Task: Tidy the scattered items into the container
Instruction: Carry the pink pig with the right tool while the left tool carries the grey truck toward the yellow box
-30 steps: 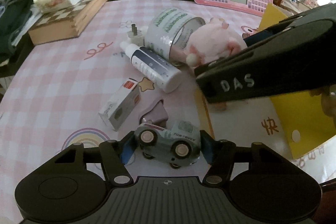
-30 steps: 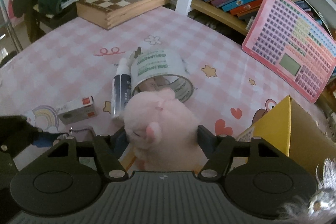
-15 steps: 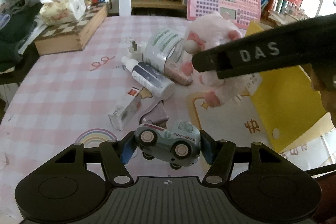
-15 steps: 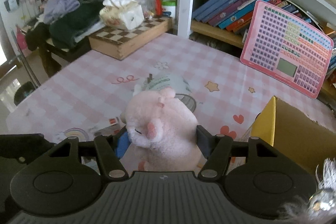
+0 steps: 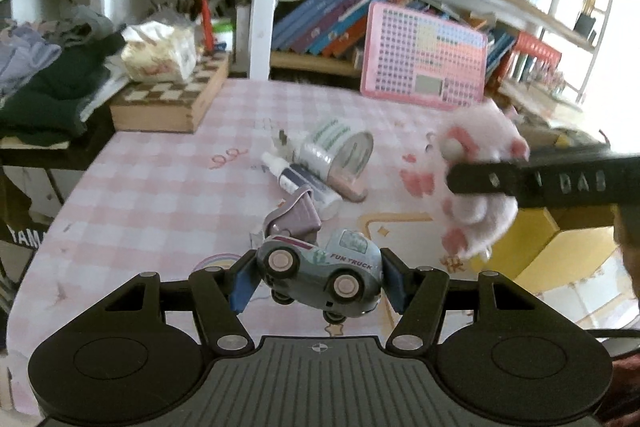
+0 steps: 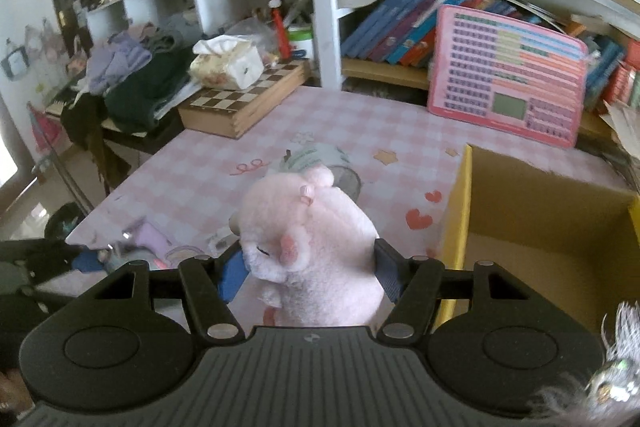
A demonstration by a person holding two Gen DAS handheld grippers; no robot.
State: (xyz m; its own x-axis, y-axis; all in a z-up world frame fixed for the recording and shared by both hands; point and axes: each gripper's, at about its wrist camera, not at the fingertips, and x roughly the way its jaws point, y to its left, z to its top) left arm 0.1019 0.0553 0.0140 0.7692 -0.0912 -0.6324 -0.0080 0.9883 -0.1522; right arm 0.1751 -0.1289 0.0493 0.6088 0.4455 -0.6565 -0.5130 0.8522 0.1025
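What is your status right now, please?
Left gripper shut on truck. Right gripper shut on plush. Both lifted; box open, path clear.

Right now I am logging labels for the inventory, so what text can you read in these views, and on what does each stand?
"FUN TRUCK": on the side of the toy truck clamped in the left gripper.
"DAS": on the black finger of the right gripper, which holds the pink plush.
Too blurred to read: green print on the tape roll, a red sign on the yellow box, the pink keypad board, the book spines.
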